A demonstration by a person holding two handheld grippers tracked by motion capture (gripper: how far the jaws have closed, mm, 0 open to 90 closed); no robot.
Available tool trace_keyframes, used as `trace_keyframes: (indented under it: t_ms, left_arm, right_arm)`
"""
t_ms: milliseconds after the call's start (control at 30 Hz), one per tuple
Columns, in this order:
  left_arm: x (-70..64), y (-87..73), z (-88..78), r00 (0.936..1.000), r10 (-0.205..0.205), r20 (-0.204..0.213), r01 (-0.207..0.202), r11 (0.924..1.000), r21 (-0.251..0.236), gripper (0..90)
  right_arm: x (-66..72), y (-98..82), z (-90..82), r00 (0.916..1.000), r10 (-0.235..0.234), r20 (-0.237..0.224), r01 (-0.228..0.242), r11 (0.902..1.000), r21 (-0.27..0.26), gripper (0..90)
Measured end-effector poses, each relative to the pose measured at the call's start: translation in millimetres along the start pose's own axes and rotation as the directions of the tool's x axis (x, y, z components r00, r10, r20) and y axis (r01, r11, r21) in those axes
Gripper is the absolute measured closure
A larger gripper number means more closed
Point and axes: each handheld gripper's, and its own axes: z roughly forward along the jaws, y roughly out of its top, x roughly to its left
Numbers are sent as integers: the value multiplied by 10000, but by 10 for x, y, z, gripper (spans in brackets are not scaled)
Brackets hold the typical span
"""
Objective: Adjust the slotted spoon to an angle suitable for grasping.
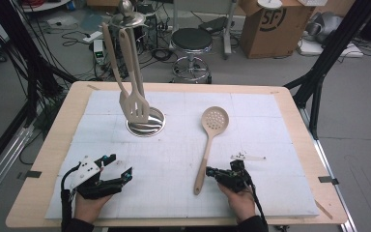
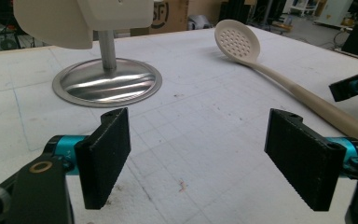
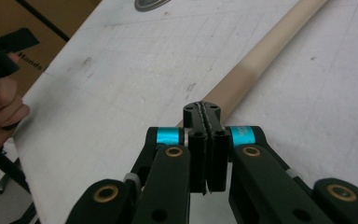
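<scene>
From the high view, the skimmer spoon (image 1: 211, 140) is lying on the tabletop (image 1: 270, 145), its handle end just beside the right gripper (image 1: 211, 172). In the left gripper view, the left gripper (image 2: 198, 154) is standing wide, gripping nothing. In the right gripper view, the jaws are pressing together, empty, just before the handle.

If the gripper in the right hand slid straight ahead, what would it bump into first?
Probably the beige handle of the long perforated spoon: the shut right gripper points at its end, lying on the white foam board.
</scene>
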Motion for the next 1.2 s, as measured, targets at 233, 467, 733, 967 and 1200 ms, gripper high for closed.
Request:
trace_keyframes:
  t_ms: [233,467,733,967,1200]
  left_arm:
    - [-6,-7,20,10000,25,-30,-25,9999,113,230]
    - [-15,-8,27,10000,87,4,-87,9998,152,230]
    - [-25,-6,33,9999,115,46,-115,9998,162,230]
    - [-48,-10,62,9997,208,111,-210,9995,246,230]
    - [-64,-9,88,9996,241,144,-245,9993,280,230]
  right_arm:
    - [68,-95,-46,9996,-270,-70,271,9995,166,895]
    - [134,-152,-34,9988,-444,-184,457,9961,758,896]
    - [149,-158,12,9988,-412,-270,438,9935,1054,895]
    - [170,-130,86,9972,-571,-492,630,9896,1292,895]
    - [189,-106,150,9957,-668,-634,748,9882,1337,895]
